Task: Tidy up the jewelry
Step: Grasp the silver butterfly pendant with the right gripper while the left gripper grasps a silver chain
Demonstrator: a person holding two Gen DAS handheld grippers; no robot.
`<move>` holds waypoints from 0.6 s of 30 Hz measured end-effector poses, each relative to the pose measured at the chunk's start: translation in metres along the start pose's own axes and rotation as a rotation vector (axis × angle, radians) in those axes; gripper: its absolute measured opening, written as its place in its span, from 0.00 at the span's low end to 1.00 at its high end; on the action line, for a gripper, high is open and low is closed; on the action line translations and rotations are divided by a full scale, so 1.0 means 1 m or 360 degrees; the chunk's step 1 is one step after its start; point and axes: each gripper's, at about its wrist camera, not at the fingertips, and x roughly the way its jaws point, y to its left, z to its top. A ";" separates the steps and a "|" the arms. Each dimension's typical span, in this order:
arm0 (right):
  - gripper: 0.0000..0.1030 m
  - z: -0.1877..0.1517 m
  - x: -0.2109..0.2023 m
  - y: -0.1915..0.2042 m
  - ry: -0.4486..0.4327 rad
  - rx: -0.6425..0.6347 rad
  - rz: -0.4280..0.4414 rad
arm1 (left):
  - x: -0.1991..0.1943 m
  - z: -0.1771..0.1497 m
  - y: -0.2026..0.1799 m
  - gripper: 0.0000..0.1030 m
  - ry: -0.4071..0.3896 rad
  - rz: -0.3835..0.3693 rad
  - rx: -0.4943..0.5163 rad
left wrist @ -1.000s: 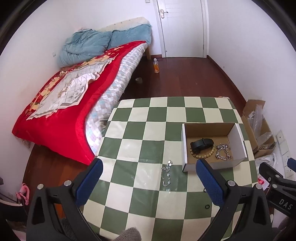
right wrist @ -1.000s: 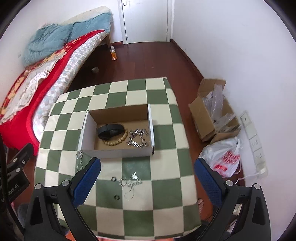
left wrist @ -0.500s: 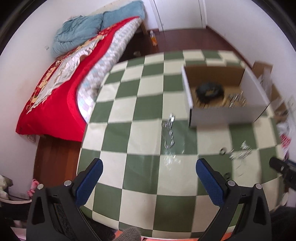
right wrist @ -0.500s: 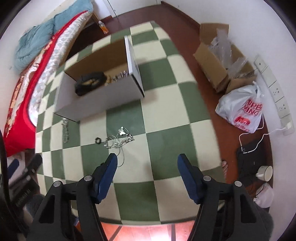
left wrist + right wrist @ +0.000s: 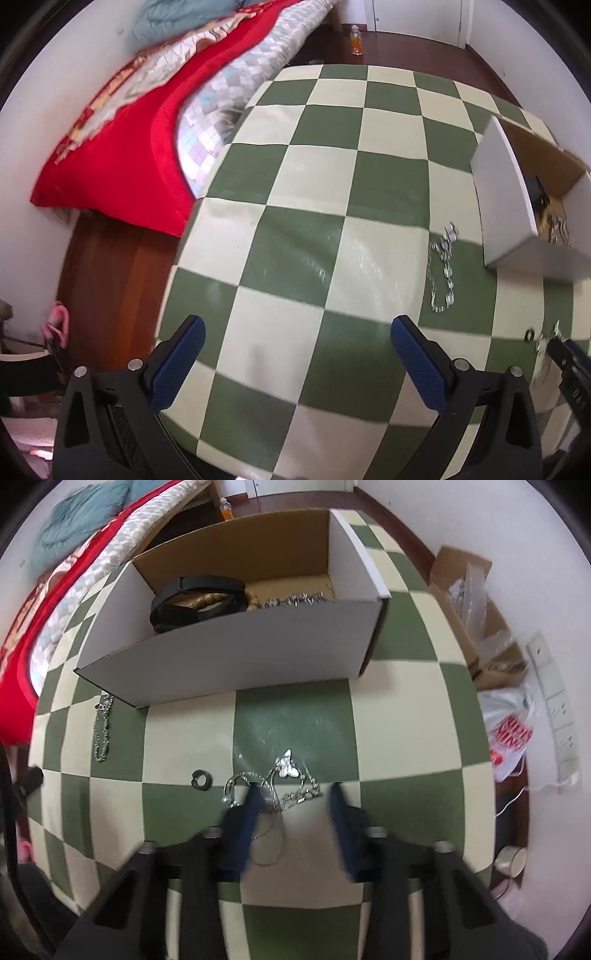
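In the right wrist view a white cardboard box (image 5: 236, 653) holds a black band (image 5: 195, 598), wooden beads and a silver chain. A tangled silver necklace with a butterfly pendant (image 5: 286, 782) lies on the checkered table in front of it. My right gripper (image 5: 293, 795) is open, its blue fingers straddling the necklace, low over the table. A small black ring (image 5: 201, 778) lies left of it, and a silver chain (image 5: 102, 727) further left. In the left wrist view my left gripper (image 5: 295, 336) hangs open and empty over bare table, with the chain (image 5: 441, 271) and box (image 5: 517, 210) to its right.
A bed with a red quilt (image 5: 122, 147) borders the table's left side. A brown carton (image 5: 476, 616) and a white plastic bag (image 5: 509, 734) sit on the floor to the right, near wall sockets. An orange bottle (image 5: 356, 40) stands on the floor beyond.
My right gripper dropped low and forward, narrowing its opening around the butterfly necklace. My left gripper swung left and down, so the box and chain slid to the right edge of its view.
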 end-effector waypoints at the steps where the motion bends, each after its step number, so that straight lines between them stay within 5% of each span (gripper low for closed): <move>1: 0.11 0.001 0.000 0.001 -0.0003 0.0001 0.0002 | 0.003 0.004 -0.002 0.99 0.0013 -0.0046 0.0014; 6: 0.06 0.006 0.001 -0.007 -0.0006 0.0067 0.0028 | 0.014 0.015 -0.037 0.97 0.0058 -0.0222 0.0189; 12: 0.06 0.011 0.001 -0.012 0.0012 0.0089 0.0023 | 0.033 0.020 -0.078 0.95 0.0129 -0.0252 0.0312; 15: 0.06 0.012 0.001 -0.018 0.0017 0.0105 0.0020 | 0.035 0.020 -0.084 0.74 0.0101 -0.0309 0.0311; 18: 0.06 0.013 0.001 -0.024 0.0020 0.0119 0.0020 | 0.030 0.021 -0.081 0.40 0.0085 -0.0389 0.0303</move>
